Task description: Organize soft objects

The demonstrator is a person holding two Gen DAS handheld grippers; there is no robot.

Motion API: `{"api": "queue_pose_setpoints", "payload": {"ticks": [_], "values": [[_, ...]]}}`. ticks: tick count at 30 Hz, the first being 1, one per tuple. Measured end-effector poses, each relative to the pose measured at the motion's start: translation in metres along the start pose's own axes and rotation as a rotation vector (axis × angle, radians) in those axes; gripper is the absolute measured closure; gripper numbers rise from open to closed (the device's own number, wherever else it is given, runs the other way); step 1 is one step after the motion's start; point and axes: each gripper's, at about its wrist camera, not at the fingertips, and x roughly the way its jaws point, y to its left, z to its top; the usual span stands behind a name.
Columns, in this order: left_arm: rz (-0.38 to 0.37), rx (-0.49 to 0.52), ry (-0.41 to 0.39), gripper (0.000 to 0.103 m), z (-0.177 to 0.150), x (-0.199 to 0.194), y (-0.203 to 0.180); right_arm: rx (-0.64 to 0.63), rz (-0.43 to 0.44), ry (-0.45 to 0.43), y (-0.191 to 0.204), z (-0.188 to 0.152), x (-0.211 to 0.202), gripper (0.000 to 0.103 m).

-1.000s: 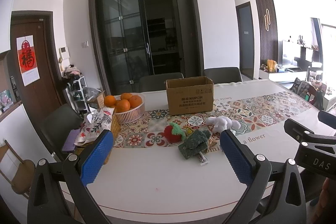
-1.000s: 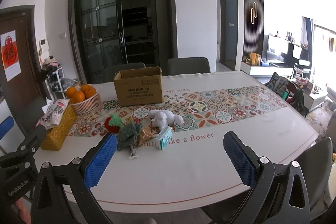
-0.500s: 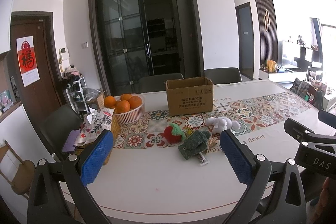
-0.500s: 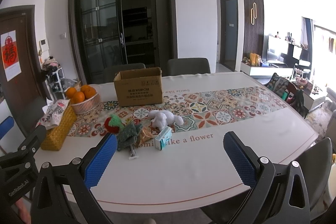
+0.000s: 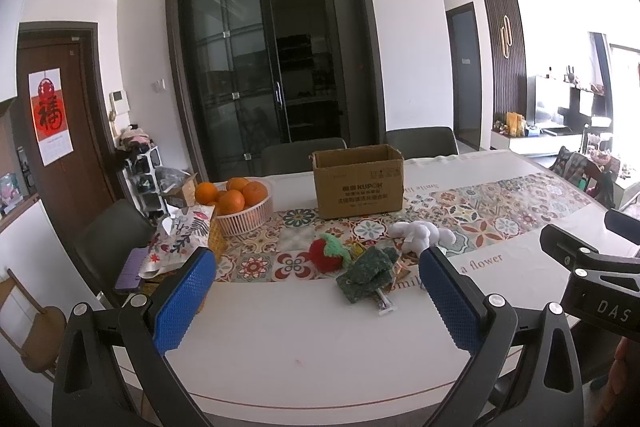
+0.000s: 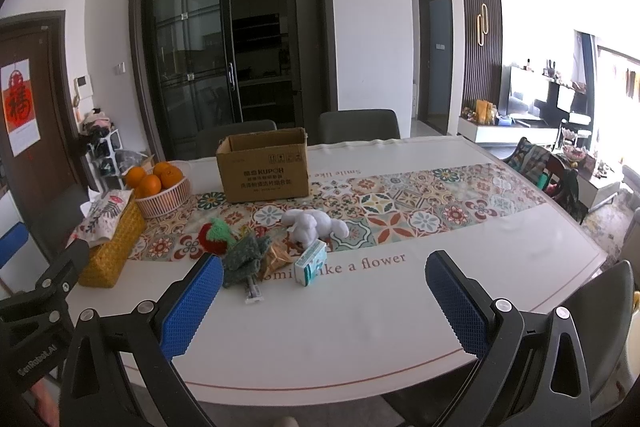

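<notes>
A red knitted strawberry [image 5: 328, 254] [image 6: 215, 237], a dark green knitted cloth [image 5: 369, 274] [image 6: 242, 257] and a white plush toy [image 5: 420, 235] [image 6: 311, 225] lie in a cluster on the patterned runner. An open cardboard box [image 5: 358, 181] [image 6: 264, 165] stands behind them. My left gripper [image 5: 316, 301] hovers open near the table's front edge, short of the cluster. My right gripper [image 6: 324, 301] is open too, nearer the white toy side, with nothing between its fingers.
Among the soft things lie a small green-white carton [image 6: 310, 263], a crinkled snack wrapper [image 6: 276, 259] and a razor [image 6: 253, 291]. A basket of oranges [image 5: 240, 205] and a yellow woven tissue box [image 6: 112, 247] stand at left. Chairs ring the white table [image 5: 304, 347].
</notes>
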Motion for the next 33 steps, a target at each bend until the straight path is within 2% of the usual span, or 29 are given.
{"api": "queue_pose_setpoints", "payload": {"ticks": [7, 18, 25, 33], "values": [[-0.037, 0.023, 0.037, 0.000, -0.007, 0.017, -0.004, 0.030, 0.001, 0.041, -0.006, -0.003, 0.011, 0.001], [-0.138, 0.041, 0.139, 0.000, -0.019, 0.070, -0.007, 0.046, 0.024, 0.141, 0.000, -0.010, 0.060, 0.001], [-0.193, 0.065, 0.233, 0.000, -0.025, 0.124, -0.013, 0.039, 0.001, 0.197, 0.006, -0.007, 0.099, 0.001], [-0.267, 0.089, 0.342, 0.002, -0.027, 0.190, -0.019, 0.061, -0.018, 0.295, 0.009, 0.000, 0.162, 0.001]]}}
